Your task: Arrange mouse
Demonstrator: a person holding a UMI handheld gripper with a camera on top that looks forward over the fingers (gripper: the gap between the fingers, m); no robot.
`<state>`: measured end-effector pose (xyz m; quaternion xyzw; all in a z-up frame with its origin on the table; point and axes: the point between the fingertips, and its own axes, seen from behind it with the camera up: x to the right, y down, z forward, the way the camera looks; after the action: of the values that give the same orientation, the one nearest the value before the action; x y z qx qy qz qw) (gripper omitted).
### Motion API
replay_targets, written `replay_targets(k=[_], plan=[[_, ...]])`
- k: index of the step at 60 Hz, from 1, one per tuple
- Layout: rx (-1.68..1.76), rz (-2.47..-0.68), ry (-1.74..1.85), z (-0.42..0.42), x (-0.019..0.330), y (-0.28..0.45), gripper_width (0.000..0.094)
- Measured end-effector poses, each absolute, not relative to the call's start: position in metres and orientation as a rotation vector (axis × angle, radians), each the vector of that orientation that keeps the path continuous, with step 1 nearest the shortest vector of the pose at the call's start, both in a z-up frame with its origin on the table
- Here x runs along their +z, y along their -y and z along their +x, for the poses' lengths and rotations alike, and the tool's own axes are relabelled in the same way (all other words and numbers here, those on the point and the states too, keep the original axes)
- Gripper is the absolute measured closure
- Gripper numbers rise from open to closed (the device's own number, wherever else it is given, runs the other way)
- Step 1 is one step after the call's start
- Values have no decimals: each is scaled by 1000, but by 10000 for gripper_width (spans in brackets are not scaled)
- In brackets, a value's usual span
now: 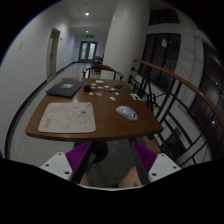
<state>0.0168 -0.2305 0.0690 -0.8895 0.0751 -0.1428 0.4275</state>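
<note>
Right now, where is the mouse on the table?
In the gripper view, the mouse lies on the wooden table near its right edge, right of the paper sheet, well beyond the open gripper.

A brown wooden table with rounded corners carries a pale printed sheet toward 9 o'clock, a closed dark laptop at 11 o'clock, small dark items at 12 o'clock, and a mouse on a white pad at 3 o'clock.
</note>
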Motion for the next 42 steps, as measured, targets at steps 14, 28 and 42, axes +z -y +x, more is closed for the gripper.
replay_targets(k=[14,28,42], plan=[[-352,-2241,-174,47,65,210,127],[-345,-2260,-306,124,34,153,127],[-183,-2325,-341,184,-16,80,116]])
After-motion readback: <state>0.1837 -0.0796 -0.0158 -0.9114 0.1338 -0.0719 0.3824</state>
